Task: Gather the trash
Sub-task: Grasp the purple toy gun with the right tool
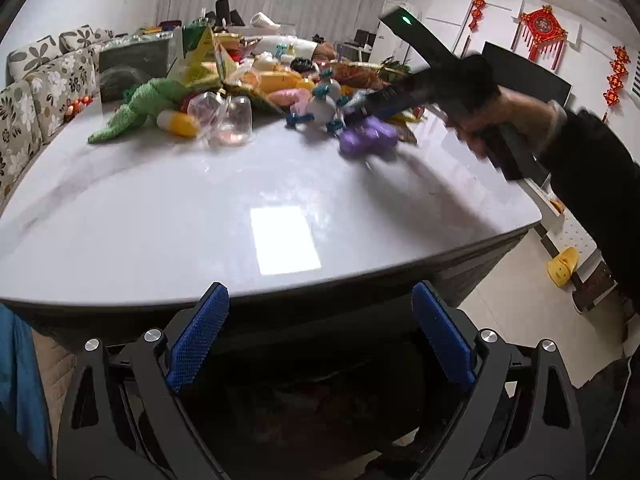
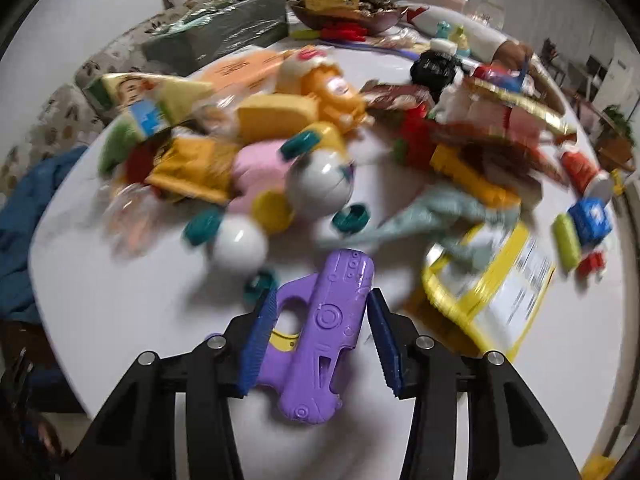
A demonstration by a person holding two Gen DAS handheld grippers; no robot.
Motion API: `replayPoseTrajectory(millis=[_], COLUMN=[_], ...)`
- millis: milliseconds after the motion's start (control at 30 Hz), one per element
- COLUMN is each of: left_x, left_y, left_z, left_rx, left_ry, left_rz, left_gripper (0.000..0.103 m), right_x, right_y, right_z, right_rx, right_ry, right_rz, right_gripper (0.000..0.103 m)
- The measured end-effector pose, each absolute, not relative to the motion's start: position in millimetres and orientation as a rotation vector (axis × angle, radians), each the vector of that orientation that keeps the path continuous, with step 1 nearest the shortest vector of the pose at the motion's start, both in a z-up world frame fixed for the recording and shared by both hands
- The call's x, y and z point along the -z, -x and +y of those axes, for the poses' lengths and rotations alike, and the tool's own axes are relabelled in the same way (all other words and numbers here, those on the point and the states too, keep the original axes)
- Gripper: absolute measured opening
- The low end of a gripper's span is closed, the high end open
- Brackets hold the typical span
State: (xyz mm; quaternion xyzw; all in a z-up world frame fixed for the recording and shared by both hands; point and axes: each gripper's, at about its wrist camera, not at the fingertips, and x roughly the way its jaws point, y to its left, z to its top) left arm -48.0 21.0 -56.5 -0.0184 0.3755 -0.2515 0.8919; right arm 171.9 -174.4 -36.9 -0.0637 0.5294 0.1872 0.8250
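No writing can be read anywhere: the yellow-edged packet [image 2: 500, 280] just right of the right gripper's fingers carries a white label with print blurred past reading, and the orange card [image 2: 240, 70] far beyond them shows only smeared marks.

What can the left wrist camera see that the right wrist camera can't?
Only the left wrist view shows the person's hand holding the right tool, the red wall decorations, the yellow slipper and the open left gripper at the table's edge. Only the right wrist view shows the right gripper with its jaws either side of the purple toy gun, plus the yellow-edged packet. Both show the white table, the toy pile and the purple gun.
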Motion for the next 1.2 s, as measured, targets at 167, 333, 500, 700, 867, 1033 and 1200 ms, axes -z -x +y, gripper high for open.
replayPoseTrajectory(millis=[167,333,500,700,867,1033,1200], left_x=[43,38,32,24,22,30,49], left_y=[26,5,6,-6,-57,-104,-145], left_z=[30,48,50,47,36,3,-17], left_rx=[0.465,0.452,0.395,0.35,0.307,0.252,0.196], left_ry=[0.073,0.233,0.217,0.162,0.179,0.108,0.052], left_rz=[0.752,0.784,0.767,0.768,0.8,0.842,0.931], left_gripper=[0.091,0.091,0.091,0.091,0.09,0.09,0.058], right_x=[41,50,42,42,35,27,36], right_y=[-138,-139,-127,-128,-104,-65,-40], right_z=[-178,-182,-159,-194,-243,-268,-284], right_rx=[-0.451,-0.454,-0.507,-0.594,-0.644,-0.629,-0.609], right_ry=[0.16,0.157,0.22,-0.1,-0.387,-0.449,-0.478], right_rz=[1.091,1.132,1.126,1.14,1.071,1.017,1.006], right_gripper=[0.032,0.067,0.033,0.03,0.03,0.031,0.031])
